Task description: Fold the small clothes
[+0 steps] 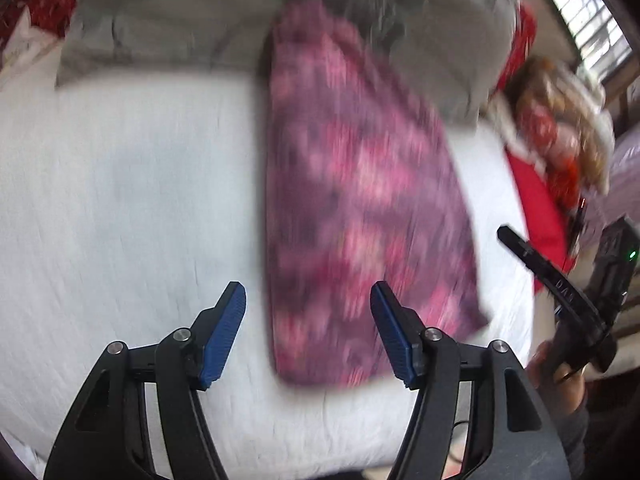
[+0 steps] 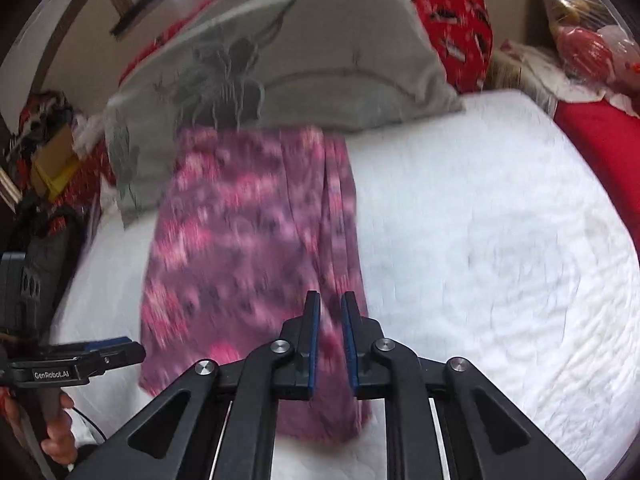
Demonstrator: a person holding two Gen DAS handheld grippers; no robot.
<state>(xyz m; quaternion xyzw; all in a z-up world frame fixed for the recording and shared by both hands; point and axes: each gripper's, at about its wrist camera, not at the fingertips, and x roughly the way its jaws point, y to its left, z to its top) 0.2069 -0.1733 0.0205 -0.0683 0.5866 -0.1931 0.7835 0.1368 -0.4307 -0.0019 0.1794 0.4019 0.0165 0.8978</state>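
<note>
A: What is lying on the white bed [image 2: 500, 240] right now?

B: A pink and purple patterned garment [image 2: 248, 240] is lying flat there, filling the centre-left of the right wrist view and the centre of the left wrist view. Its far end is resting against the grey pillow [image 2: 320, 60] at the top of the frame.

A: Which way is it running?

B: Its long axis is running from the pillow down toward the bottom of the frame, so a narrow end is pointing at the grippers.

A: How is it likely handling?

B: I am judging it thin, soft and light, so it will drape and slide easily. The near corners look like the best places for pinching.

A: And the grippers?

B: The left gripper [image 1: 308, 332] is standing wide over the near left edge, holding nothing. The right gripper [image 2: 330, 344] is showing a narrow gap above the cloth, seemingly clamping nothing.
</note>
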